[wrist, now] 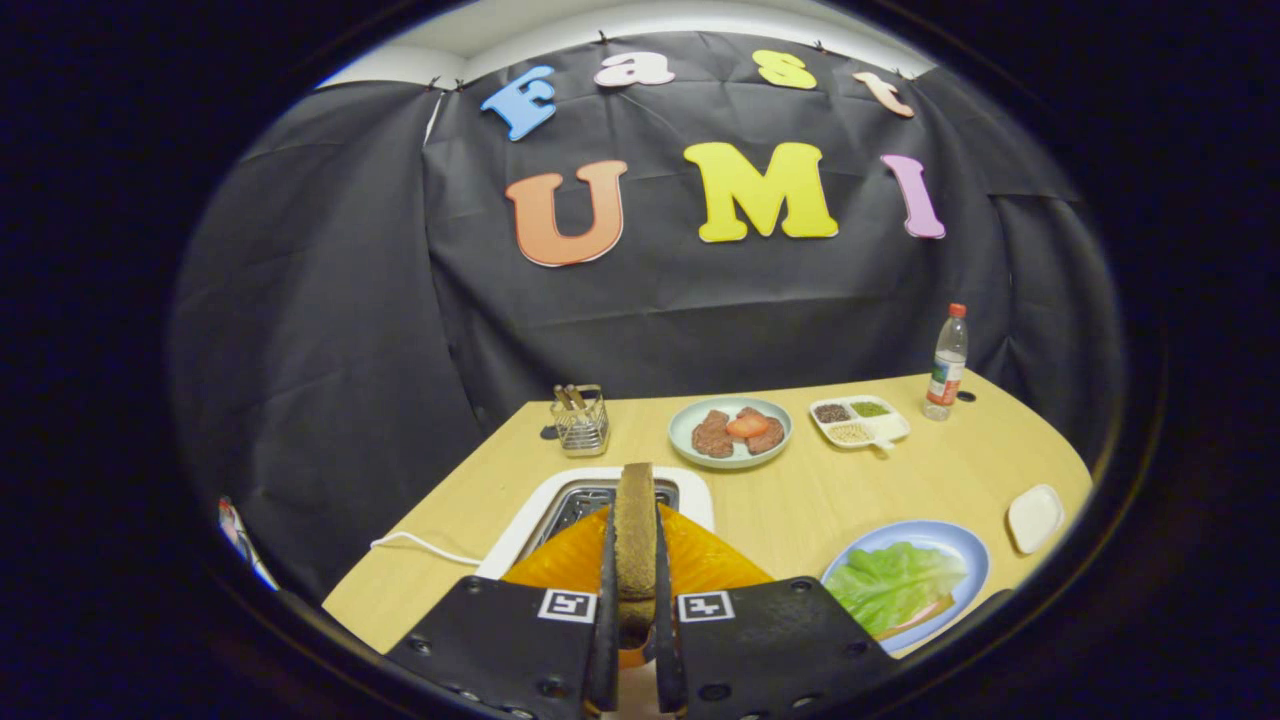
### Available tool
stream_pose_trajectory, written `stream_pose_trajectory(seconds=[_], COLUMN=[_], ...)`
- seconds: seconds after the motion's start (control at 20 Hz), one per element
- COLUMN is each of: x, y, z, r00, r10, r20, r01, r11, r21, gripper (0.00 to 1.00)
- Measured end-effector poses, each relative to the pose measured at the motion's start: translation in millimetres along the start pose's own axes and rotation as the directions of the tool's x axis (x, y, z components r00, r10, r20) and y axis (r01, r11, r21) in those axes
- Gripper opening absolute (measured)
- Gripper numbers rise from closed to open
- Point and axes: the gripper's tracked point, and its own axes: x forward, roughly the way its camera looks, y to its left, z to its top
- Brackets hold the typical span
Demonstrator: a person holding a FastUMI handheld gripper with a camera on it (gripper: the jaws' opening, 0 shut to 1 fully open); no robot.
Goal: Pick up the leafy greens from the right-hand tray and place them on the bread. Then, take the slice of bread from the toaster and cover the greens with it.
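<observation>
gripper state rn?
Gripper: shut on the bread slice, held upright between both fingers, above the toaster.

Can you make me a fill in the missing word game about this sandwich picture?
1. The gripper has its jaws closed on a slice of ____, just above the white toaster.
2. On the blue plate, the green lettuce is lying on top of ____.
3. The cap on the water bottle is ____.
4. The tabletop is made of ____.

Missing words: bread; bread; red; wood
</observation>
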Motion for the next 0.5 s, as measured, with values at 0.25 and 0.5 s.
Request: stream_pose_trajectory(seconds=[0.25, 0.5], x=[-15, -54], y=[4, -3], z=[17, 77], r00=[0.998, 0.981], r10=[0.051, 0.085], r20=[0.036, 0.172], r01=[-0.052, -0.092], r11=[0.999, 0.995], r21=[0.002, 0.032], gripper=[0.02, 0.02])
